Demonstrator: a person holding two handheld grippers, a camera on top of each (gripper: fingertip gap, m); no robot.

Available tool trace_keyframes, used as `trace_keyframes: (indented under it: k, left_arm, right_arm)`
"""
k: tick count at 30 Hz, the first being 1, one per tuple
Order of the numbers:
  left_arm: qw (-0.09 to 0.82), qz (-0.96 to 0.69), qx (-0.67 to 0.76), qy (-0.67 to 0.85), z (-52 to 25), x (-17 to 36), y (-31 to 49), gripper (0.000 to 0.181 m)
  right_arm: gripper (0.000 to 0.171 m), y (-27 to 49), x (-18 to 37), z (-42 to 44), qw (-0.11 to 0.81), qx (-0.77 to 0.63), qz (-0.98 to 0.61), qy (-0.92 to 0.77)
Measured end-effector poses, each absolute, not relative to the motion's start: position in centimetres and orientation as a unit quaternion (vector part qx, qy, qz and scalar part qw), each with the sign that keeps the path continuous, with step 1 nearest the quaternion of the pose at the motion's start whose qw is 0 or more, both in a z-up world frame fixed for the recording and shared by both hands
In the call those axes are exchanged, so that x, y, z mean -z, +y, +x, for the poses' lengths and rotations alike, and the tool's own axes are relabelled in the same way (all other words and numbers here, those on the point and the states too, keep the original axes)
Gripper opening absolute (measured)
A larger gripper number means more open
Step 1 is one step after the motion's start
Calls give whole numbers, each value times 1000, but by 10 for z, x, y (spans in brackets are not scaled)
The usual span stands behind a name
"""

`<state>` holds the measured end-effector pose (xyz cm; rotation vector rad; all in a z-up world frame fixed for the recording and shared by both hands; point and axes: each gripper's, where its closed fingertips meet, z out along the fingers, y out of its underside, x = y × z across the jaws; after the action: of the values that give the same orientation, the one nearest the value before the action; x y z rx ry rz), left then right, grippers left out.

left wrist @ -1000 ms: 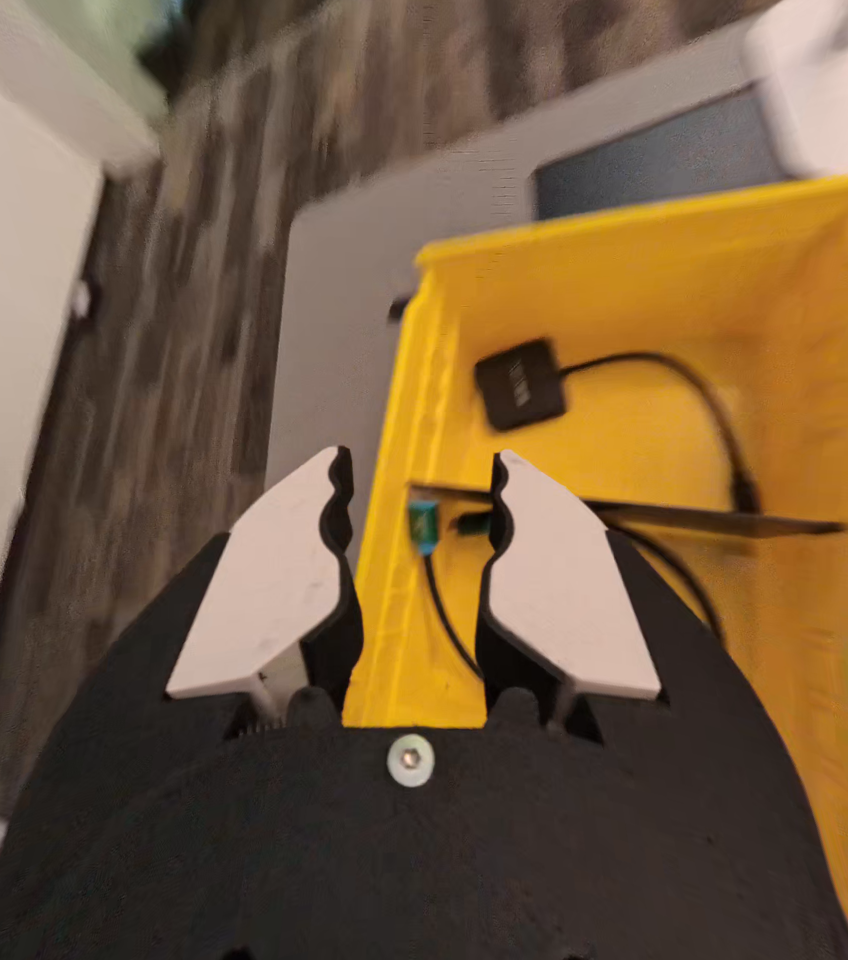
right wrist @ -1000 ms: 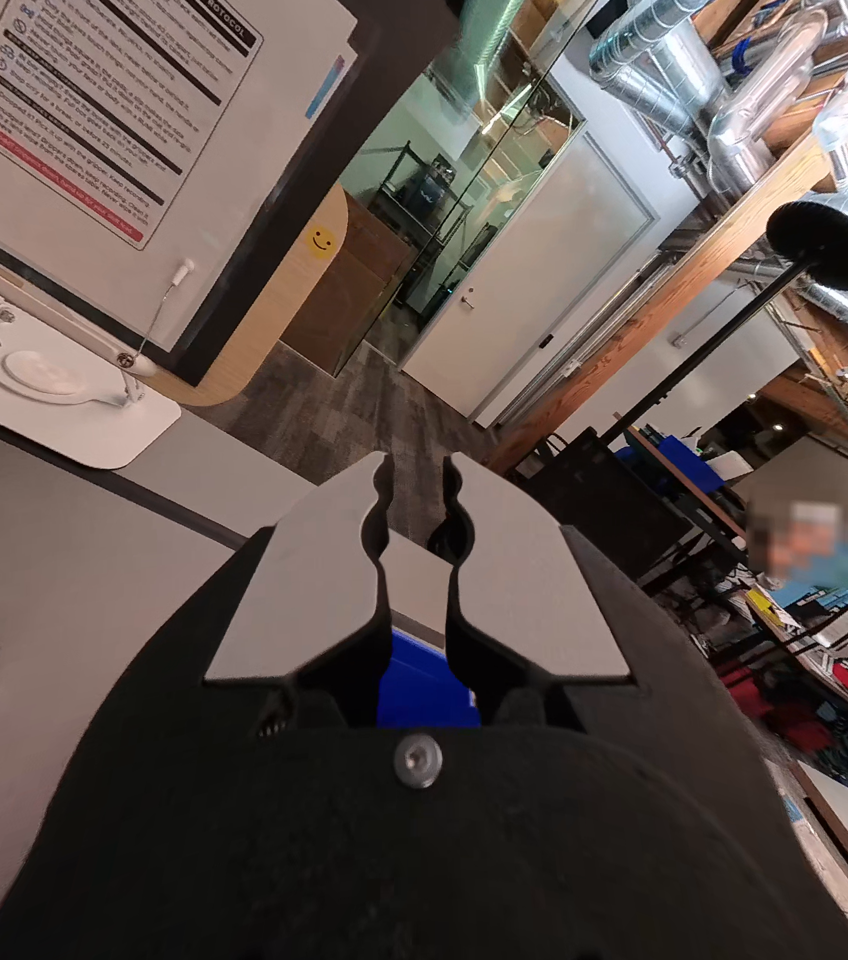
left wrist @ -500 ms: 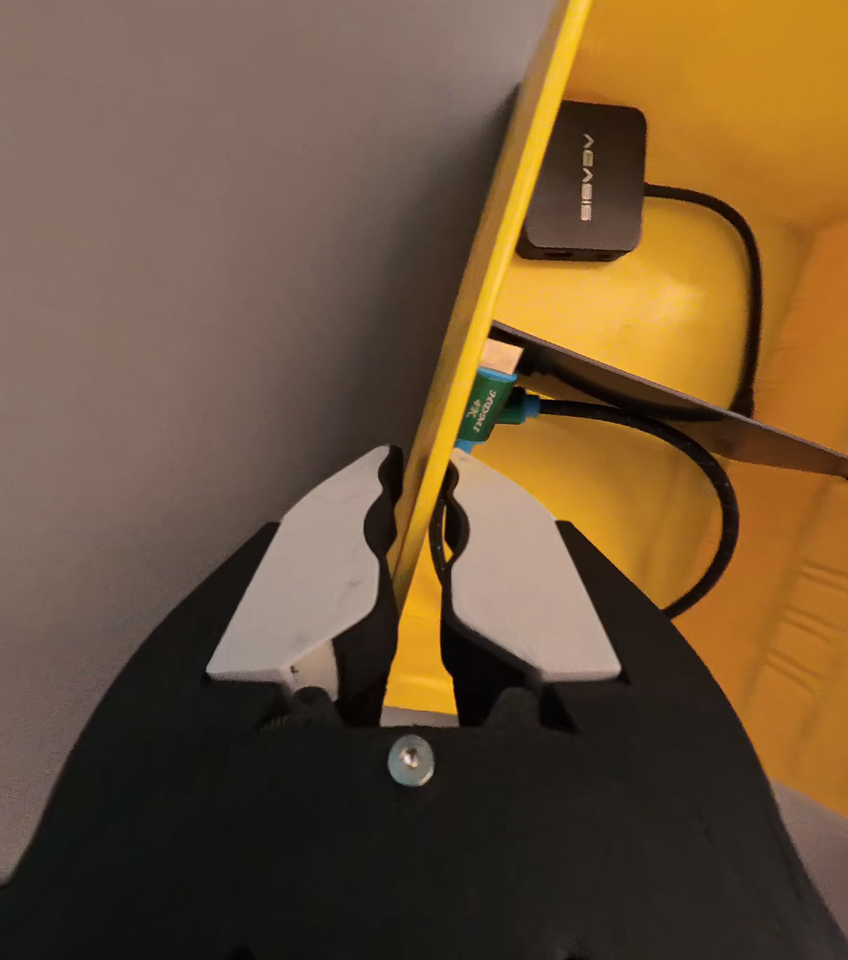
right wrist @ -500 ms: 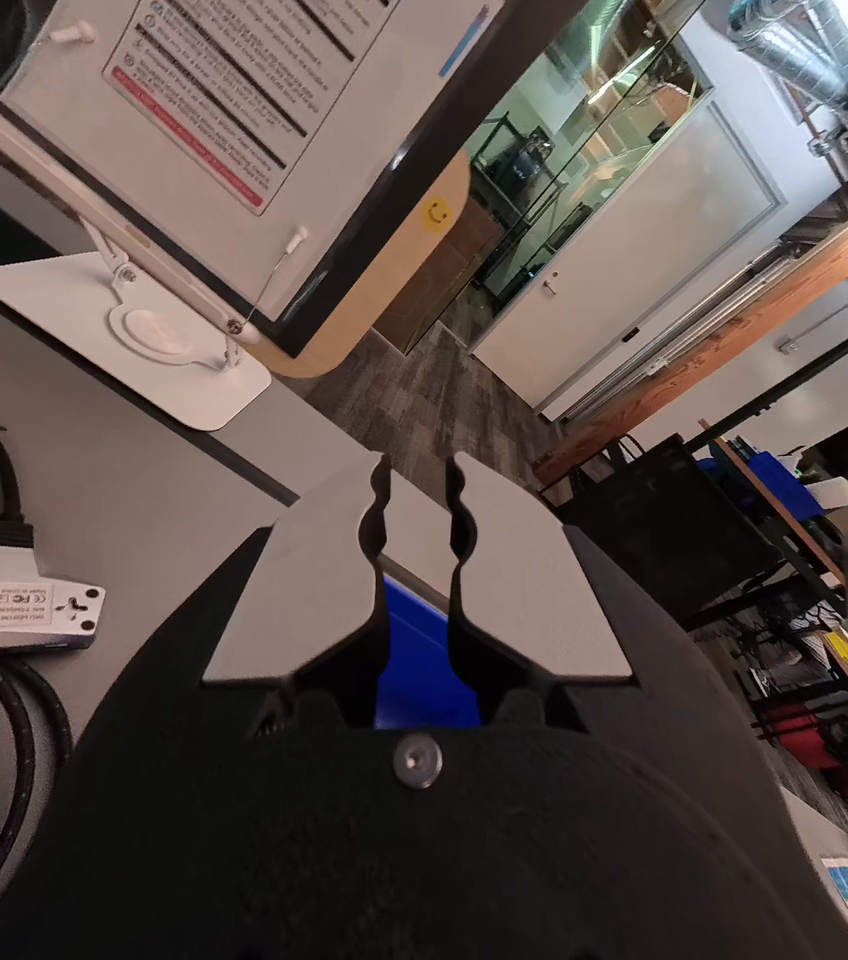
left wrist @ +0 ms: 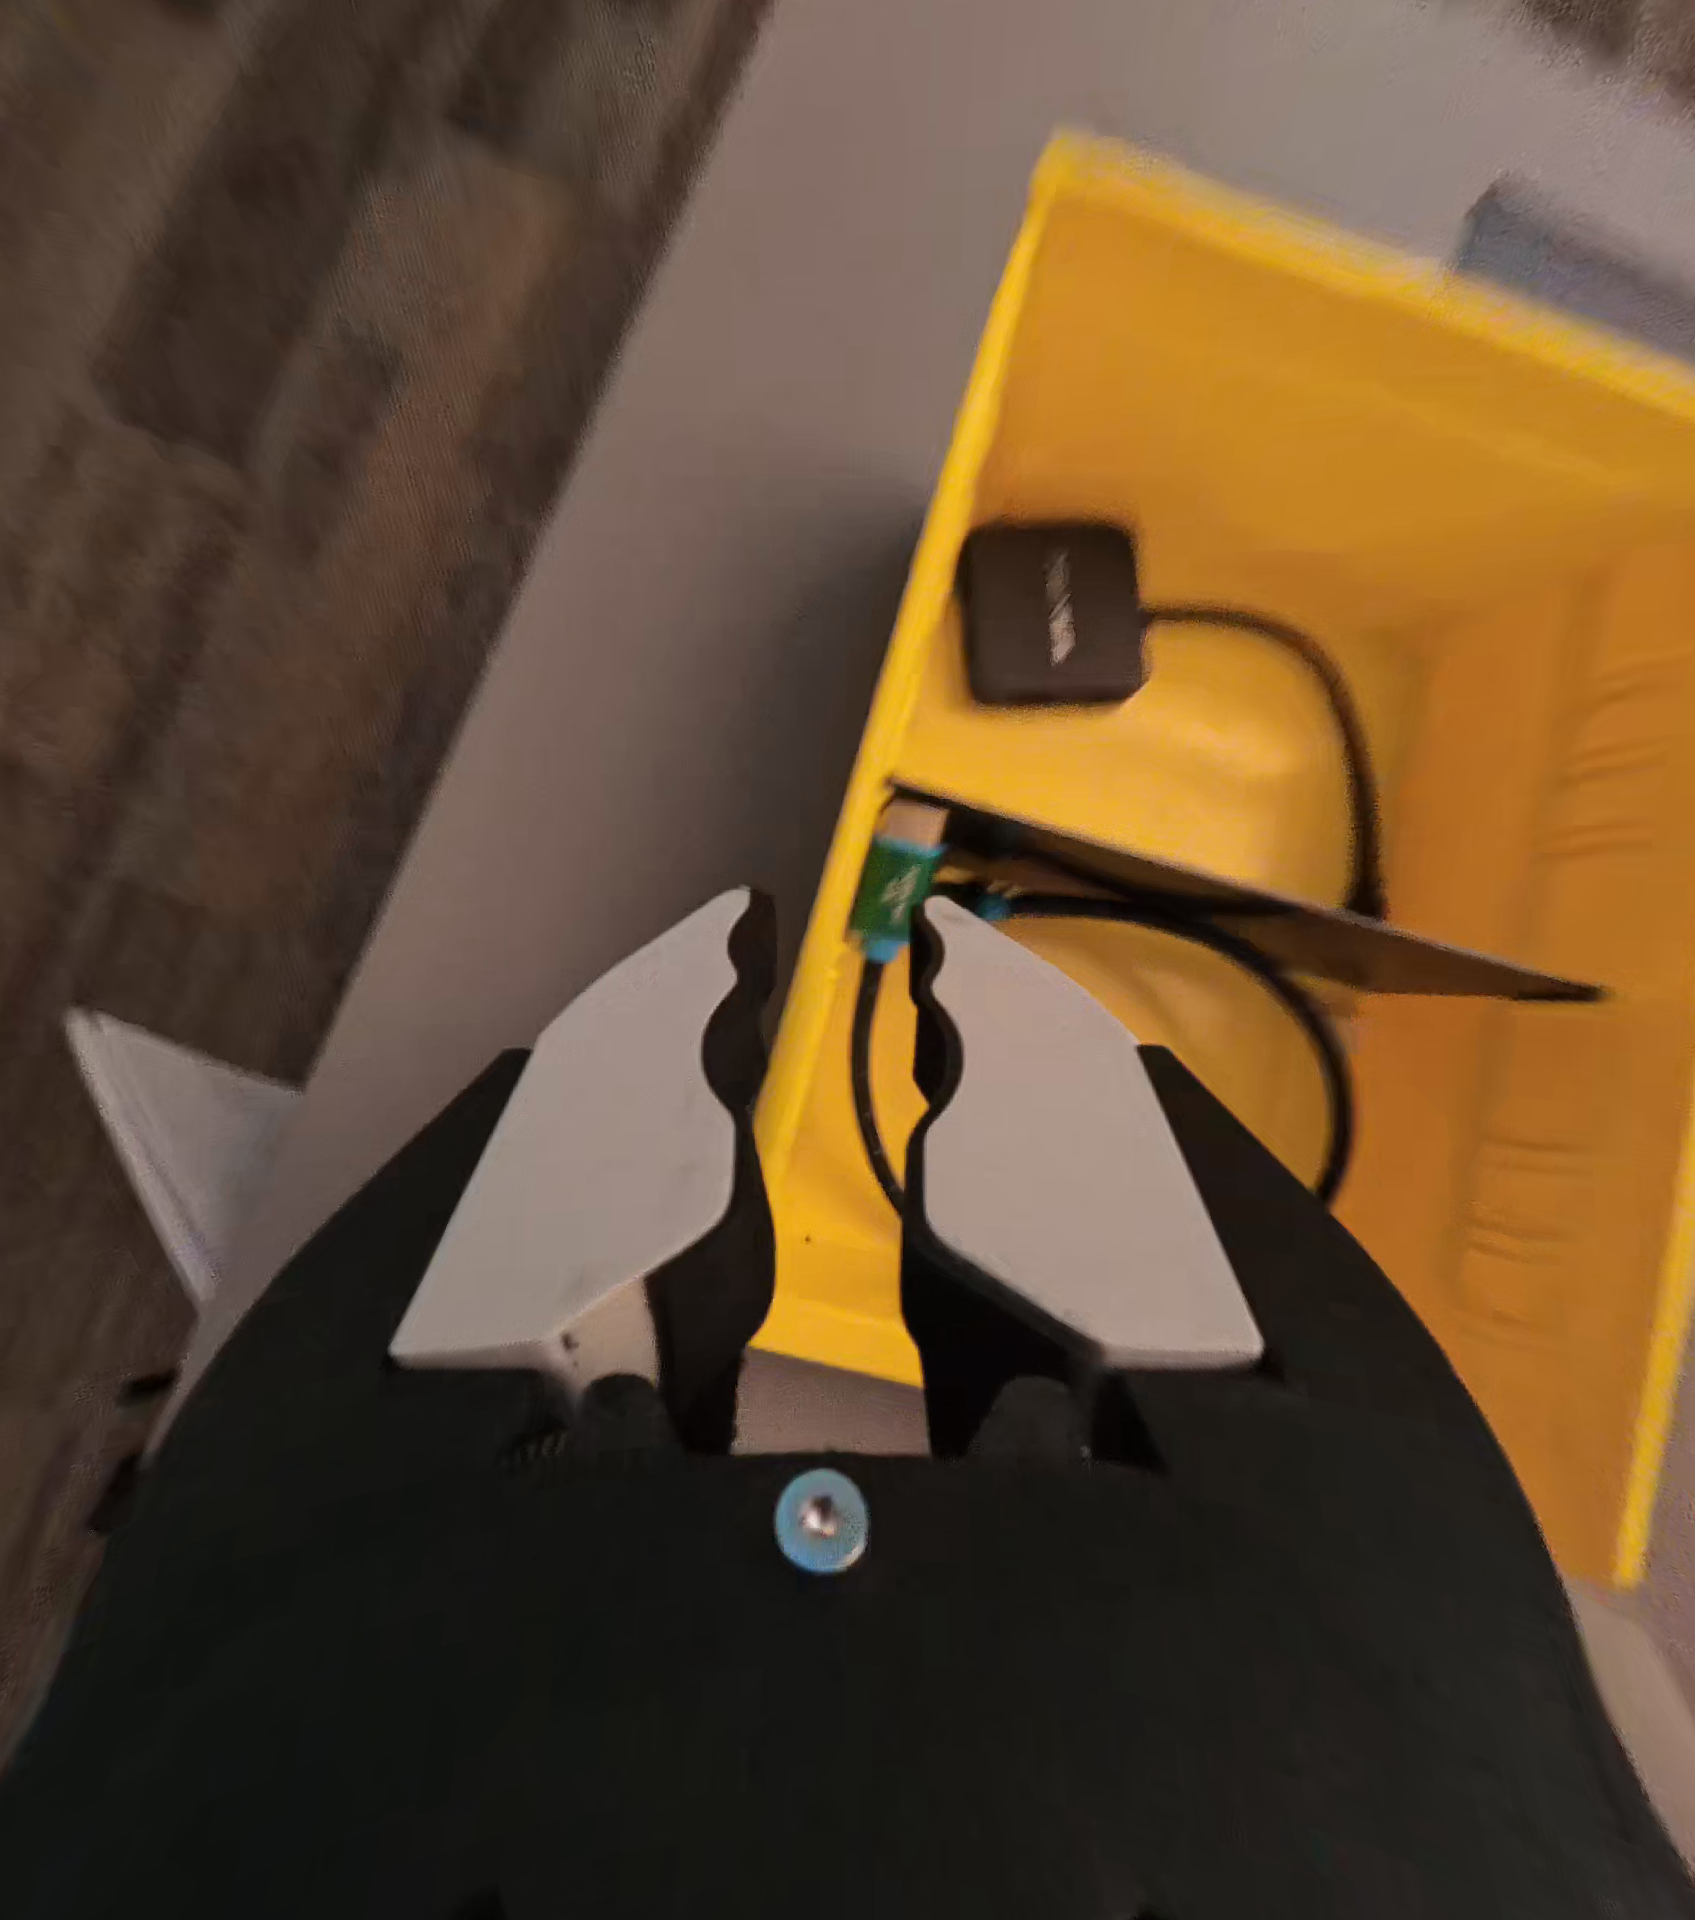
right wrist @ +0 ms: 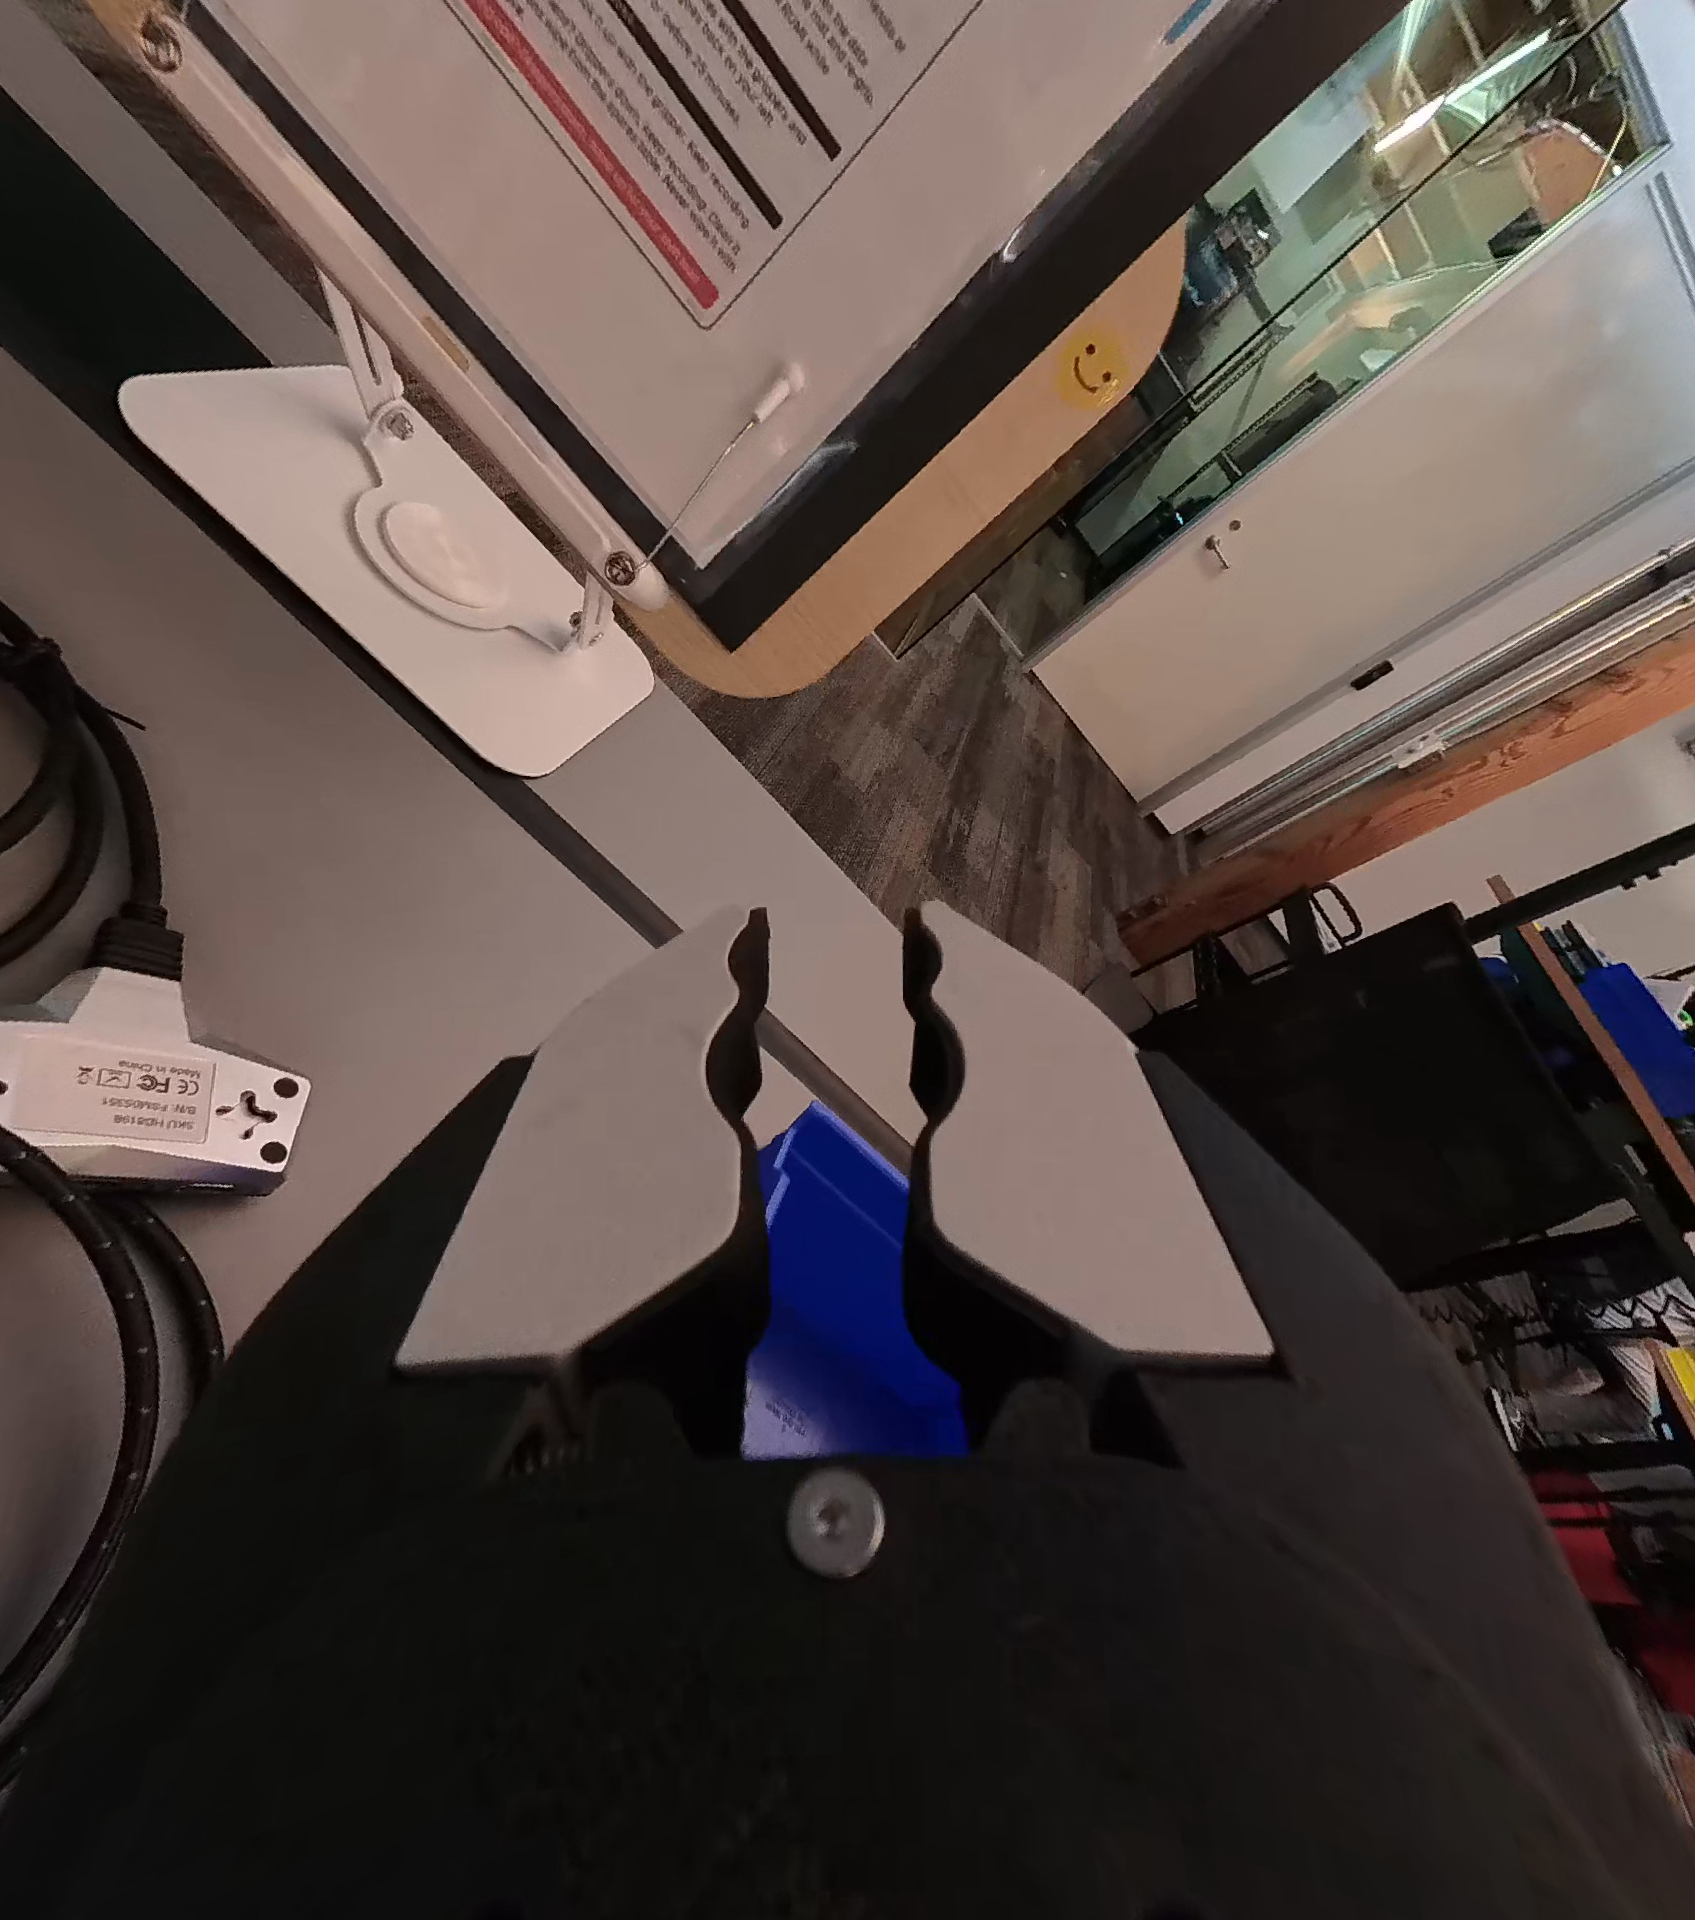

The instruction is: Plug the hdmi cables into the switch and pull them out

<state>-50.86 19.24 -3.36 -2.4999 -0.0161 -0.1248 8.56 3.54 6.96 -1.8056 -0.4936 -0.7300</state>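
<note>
Left gripper (left wrist: 843, 920): one is seen in the left wrist view, its two pale fingers parted with nothing clamped between them; the near wall of the bin is seen through the gap.
Yellow bin (left wrist: 1321, 416): one is set on the grey table (left wrist: 635, 644), ahead and to the right of the left gripper.
Divider (left wrist: 1290, 925): one dark plate is fitted across the bin, so that two compartments are formed.
Black box (left wrist: 1056, 613): one small flat unit with a black lead is laid in the compartment farther from the left gripper.
Green plug (left wrist: 893, 888): one is seen just beyond the tip of the right-hand finger, against the bin's left wall in the nearer compartment; its black cable (left wrist: 1321, 1049) is looped behind that finger.
Right gripper (right wrist: 835, 925): one is shown in the right wrist view, its jaws held apart and empty.
Switch (right wrist: 84, 1117): one pale metal box is laid on the table to the left of the right gripper, well apart from it.
Cables at the switch (right wrist: 84, 790): at least two black ones are counted around it; whether they are plugged in cannot be told.
Blue bin (right wrist: 843, 1288): one is glimpsed between the right gripper's fingers.
White stand base (right wrist: 386, 582): one is placed on the table ahead and to the left.
</note>
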Motion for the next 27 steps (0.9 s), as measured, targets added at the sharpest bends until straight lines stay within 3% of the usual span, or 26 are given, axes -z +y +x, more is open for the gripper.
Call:
trace_keyframes:
  k: [3,5,8,12,14,21,27]
  left_arm:
    - [451,-887,79,56,-459,-52,180,27]
    - [537,-810,188,144,-388,-105,155,33]
    - [566,-683,357,293,-276,-147,93,40]
    - [367,-686,459,429,-160,-94,31,57]
    - [286,-714,436,467,-123,-49,19,54]
    - [159,-766,335,526,-76,66,3,45]
    - [130,-787,232,557,-85,111,9,40]
  right_arm:
    - [26,34,-75,84,548,296,-755,-206]
    - [26,32,-78,83,553,292,-752,-206]
    - [26,31,-81,82,557,293,-749,-208]
    - [27,26,-90,83,566,296,-741,-206]
    - [27,22,-95,83,571,294,-738,-207]
    - [29,-2,-128,59,623,255,-706,-220]
    - [29,-9,-134,44,623,263,-696,-243]
